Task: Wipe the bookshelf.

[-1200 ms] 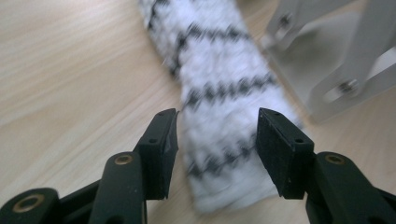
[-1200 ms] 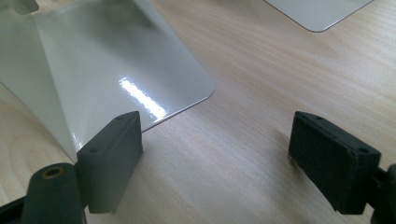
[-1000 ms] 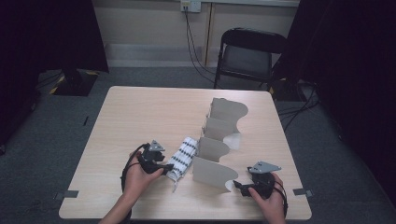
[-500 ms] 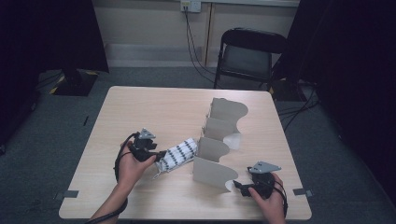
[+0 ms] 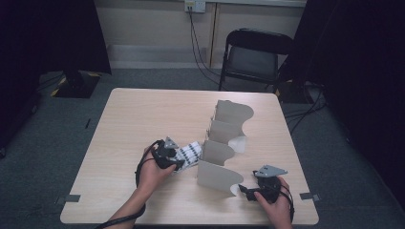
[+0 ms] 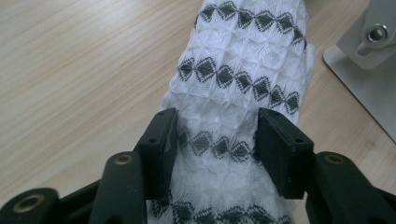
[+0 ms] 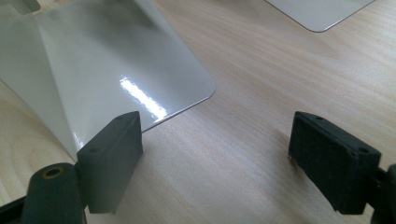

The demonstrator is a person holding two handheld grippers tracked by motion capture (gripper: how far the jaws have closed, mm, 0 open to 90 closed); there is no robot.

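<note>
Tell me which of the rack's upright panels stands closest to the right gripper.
The front panel, the one at the person's end of the rack. Its glossy rounded foot lies just off the right gripper, beside one of its fingers; the other panels stand farther back toward the chair.

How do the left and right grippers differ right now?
The left gripper has its jaws closing around the rolled white patterned towel; the right gripper stands wide open with only bare table between its jaws. The right one sits beside the grey rack's base plate. Both are hand-held, low over the table.
</note>
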